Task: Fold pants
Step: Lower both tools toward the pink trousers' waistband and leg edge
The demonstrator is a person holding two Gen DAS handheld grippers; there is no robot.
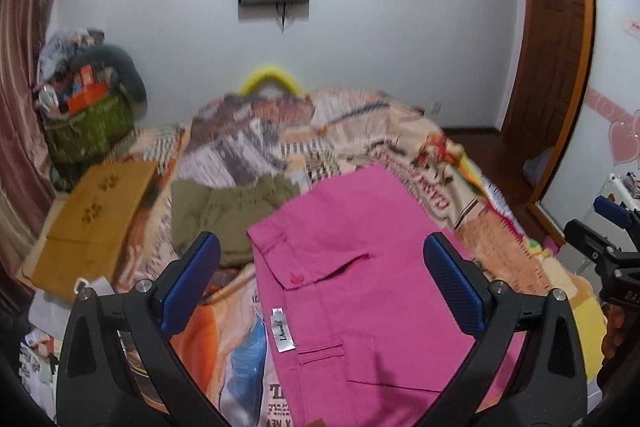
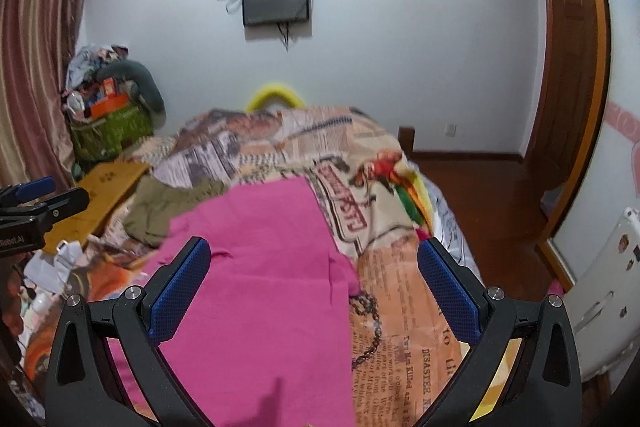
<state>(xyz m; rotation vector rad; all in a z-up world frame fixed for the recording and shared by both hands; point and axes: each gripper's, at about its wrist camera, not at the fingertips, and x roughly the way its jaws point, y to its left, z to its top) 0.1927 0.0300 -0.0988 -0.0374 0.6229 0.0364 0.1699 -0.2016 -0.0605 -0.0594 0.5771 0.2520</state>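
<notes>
Trouble could come from the olive garment (image 1: 232, 215) touching the pink pants (image 1: 360, 247), flat on the bedspread (image 1: 472, 187); we hold left tongs (image 1: 322, 287) and right tongs (image 2: 314, 293) wide open, empty, and a careless pinch might snag both.

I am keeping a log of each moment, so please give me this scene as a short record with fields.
surface: bed with printed bedspread
task item: pink pants, lying flat on the bedspread
label: white tag at the pants' left edge
other garment: olive garment, beside the pants, farther left
left tool: open, above the pants, holding nothing
right tool: open, above the pants, holding nothing
</notes>
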